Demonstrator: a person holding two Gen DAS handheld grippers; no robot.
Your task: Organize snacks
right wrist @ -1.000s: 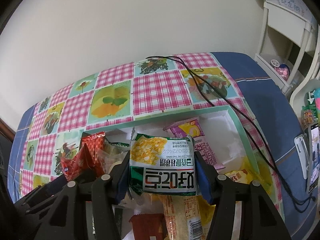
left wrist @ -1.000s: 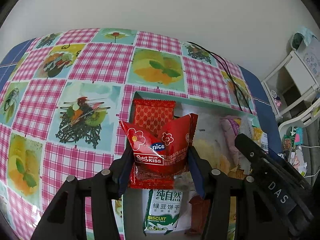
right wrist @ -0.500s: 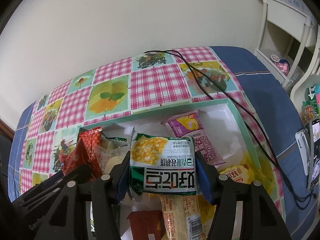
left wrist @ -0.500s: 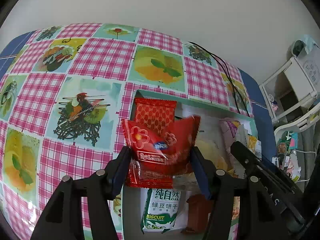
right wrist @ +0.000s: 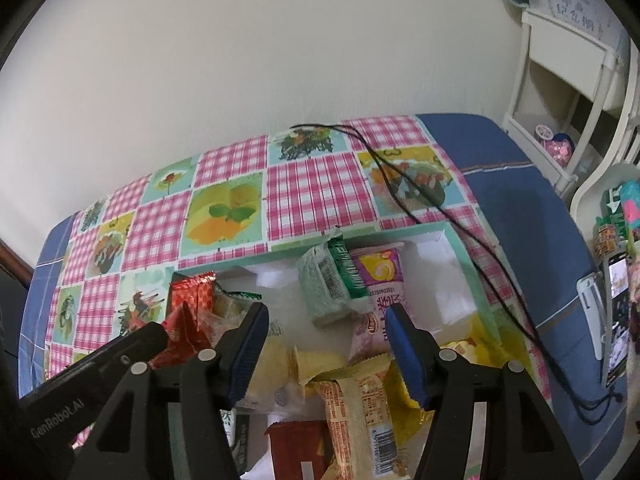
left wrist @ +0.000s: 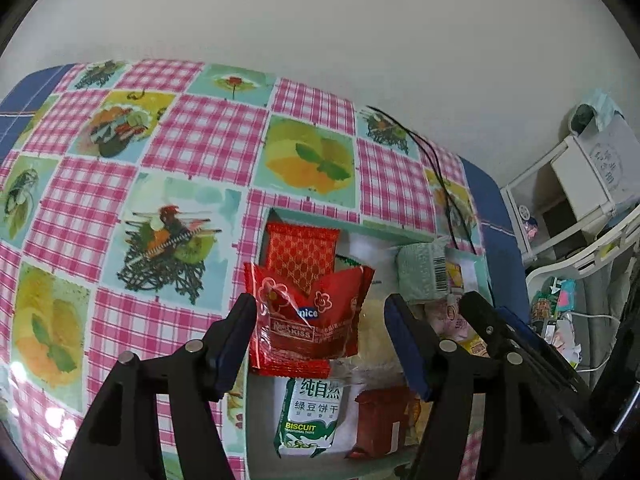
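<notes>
left gripper (left wrist: 318, 314) jaws opening; red snack pkt (left wrist: 308, 322) sits between them, touching the left pad, clear of the right, over the box (left wrist: 256, 400) w/ green biscuit pkt (left wrist: 308, 416) below. right gripper (right wrist: 322, 324) is open w/ nothing between its pads, above the box's yellow pkts (right wrist: 352, 396). green-white pkt (right wrist: 326, 288) lies tilted at the far wall. box sits on checked worktop (right wrist: 312, 192).

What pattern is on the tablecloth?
Pink gingham squares alternating with fruit pictures on the tablecloth, best in the left wrist view.

Soft, even light — sharp centre, warped, vignetted edges.
</notes>
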